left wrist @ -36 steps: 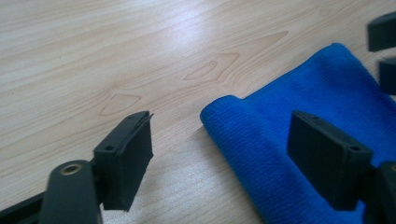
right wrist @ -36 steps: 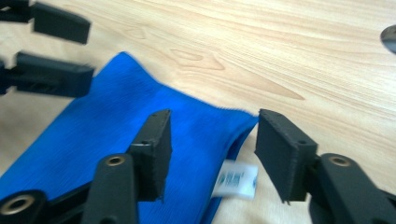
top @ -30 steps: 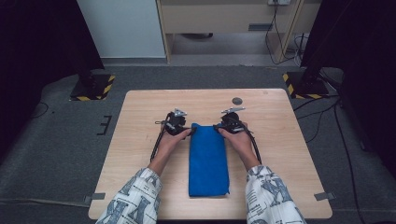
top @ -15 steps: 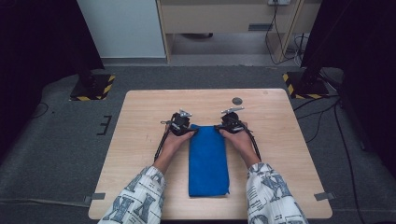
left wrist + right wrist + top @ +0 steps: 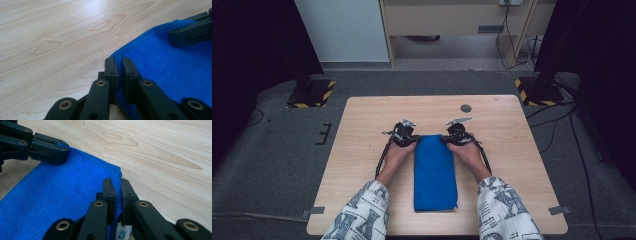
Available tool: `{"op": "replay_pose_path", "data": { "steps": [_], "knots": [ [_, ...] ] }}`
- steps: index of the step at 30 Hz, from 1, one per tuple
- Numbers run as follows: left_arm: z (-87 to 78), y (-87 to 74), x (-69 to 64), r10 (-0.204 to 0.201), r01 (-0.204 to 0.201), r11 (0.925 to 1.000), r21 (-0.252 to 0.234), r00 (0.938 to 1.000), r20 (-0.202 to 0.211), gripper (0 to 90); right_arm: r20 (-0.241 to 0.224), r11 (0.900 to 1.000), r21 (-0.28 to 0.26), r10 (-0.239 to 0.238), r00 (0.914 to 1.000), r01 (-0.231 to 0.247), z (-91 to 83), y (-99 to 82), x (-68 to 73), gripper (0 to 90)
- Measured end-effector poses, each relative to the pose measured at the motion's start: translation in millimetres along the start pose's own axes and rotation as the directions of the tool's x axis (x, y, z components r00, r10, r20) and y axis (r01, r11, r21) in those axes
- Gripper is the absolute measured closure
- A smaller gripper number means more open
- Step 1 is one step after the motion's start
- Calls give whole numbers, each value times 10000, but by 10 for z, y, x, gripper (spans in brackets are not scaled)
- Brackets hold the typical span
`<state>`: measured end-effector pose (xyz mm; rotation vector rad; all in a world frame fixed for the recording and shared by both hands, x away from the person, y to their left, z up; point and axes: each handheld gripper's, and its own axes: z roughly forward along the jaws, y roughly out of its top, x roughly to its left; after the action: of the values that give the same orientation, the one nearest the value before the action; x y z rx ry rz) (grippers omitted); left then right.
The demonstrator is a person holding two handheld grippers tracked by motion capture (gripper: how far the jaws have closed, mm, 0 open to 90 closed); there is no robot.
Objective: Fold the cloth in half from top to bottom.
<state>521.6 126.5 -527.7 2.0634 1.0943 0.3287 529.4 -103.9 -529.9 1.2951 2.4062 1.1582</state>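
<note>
Worktop (image 5: 362, 150): pale wood-grain top, rectangular, standing on grey carpet. A small dark round disc (image 5: 466, 108) lies near its far edge, well apart from the other items.

Left hand (image 5: 398, 152): enters from the near edge in a patterned sleeve (image 5: 362, 217) and holds the left hand-held gripper (image 5: 412, 142) just beside the far left corner of the cloth. A black cable (image 5: 383, 157) trails from it back along the forearm. In the left gripper view its jaws have just been closing and now stand together, pinching the hemmed edge of the cloth (image 5: 162, 72) between the pads.

Blue cloth (image 5: 435, 172): microfibre towel, folded into a long narrow rectangle, lying flat at the middle of the worktop with its long side running from the near edge toward the far edge. Both far corners are taken up by the jaws; the near end lies free on the wood.

Right hand-held gripper (image 5: 446, 141): held by the right hand (image 5: 468, 152) at the far right corner of the cloth, grey plate on top. In the right gripper view its jaws have likewise just been closing and are clamped on the stitched corner of the cloth (image 5: 62, 195), a ridge of blue fabric standing up between the pads. The left hand-held gripper (image 5: 63, 153) shows across the cloth at upper left of that view, on the opposite corner.
</note>
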Motion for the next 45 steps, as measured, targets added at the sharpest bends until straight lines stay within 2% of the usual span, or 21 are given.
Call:
{"op": "replay_pose_path", "data": {
  "steps": [10,14,18,27,34,45],
  "knots": [
    [-267,147,-143,240,-242,9968,-756,9997,-27,861,72,9966,-704,-428,9991,432,-326,74,91,853],
    [-382,202,-184,222,-219,9930,-1158,9998,21,861,124,9933,-1029,-514,9986,524,-474,105,142,854],
    [-445,246,-216,316,-313,9911,-1294,9995,2,865,122,9896,-1348,-487,9987,499,-584,127,169,855],
    [-527,369,-218,316,-304,9881,-1508,9995,61,870,255,9865,-1531,-547,9982,579,-674,214,170,857],
    [-595,404,-209,315,-308,9828,-1822,9995,7,871,357,9829,-1716,-620,9974,673,-724,273,193,857],
    [-646,563,-154,450,-461,9768,-2090,9989,-101,870,525,9783,-1960,-579,9969,671,-715,433,149,855]
  ]
}}
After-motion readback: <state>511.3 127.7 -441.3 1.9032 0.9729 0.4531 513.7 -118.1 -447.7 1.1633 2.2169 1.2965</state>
